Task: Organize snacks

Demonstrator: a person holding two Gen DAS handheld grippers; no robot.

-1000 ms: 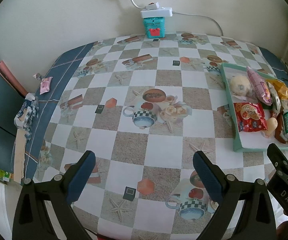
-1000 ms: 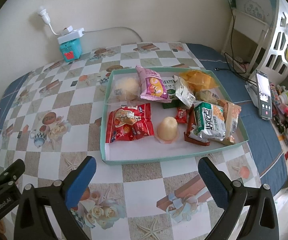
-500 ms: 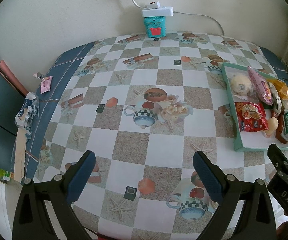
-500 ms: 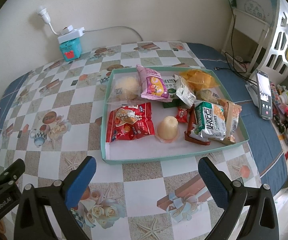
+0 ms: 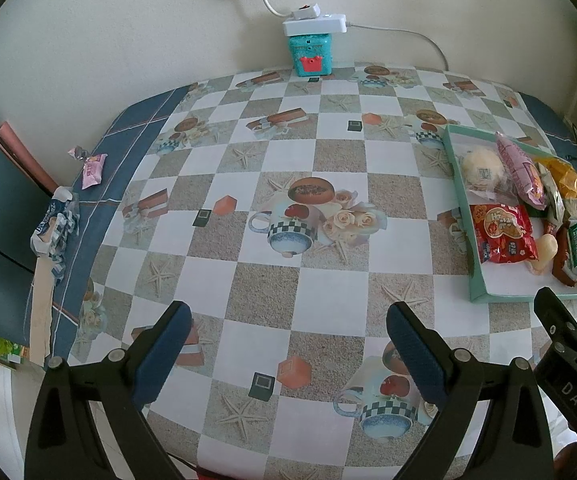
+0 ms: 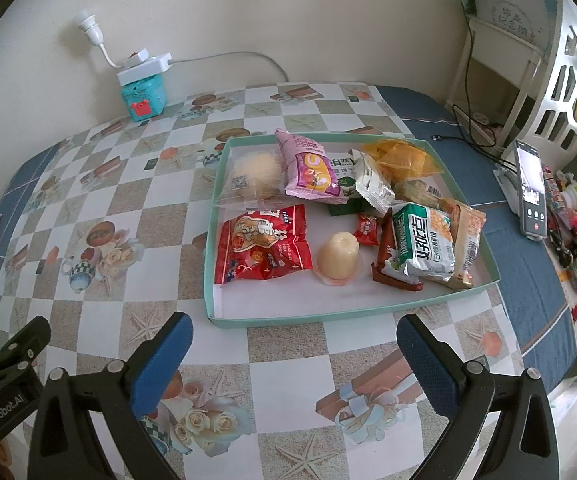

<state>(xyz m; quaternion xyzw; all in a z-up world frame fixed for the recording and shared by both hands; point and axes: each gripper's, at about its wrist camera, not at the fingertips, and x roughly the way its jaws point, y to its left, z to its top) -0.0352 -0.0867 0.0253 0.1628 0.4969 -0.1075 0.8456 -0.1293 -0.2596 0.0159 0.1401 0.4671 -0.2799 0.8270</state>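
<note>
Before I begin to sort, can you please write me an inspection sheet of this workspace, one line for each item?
Surface: table under a checkered cloth with printed cups and starfish.
Job's things: teal tray holding the snacks: red packet, pink packet, green-white packet, jelly cup, round bun, orange bag.
Clutter: pink wrapper and crumpled blue-white wrapper at the table's left edge.
Grippers: left gripper and right gripper open, empty, above the cloth.
Cables: power strip on a teal box; black cable at the right.
Surroundings: phone on a stand, white shelf.
</note>
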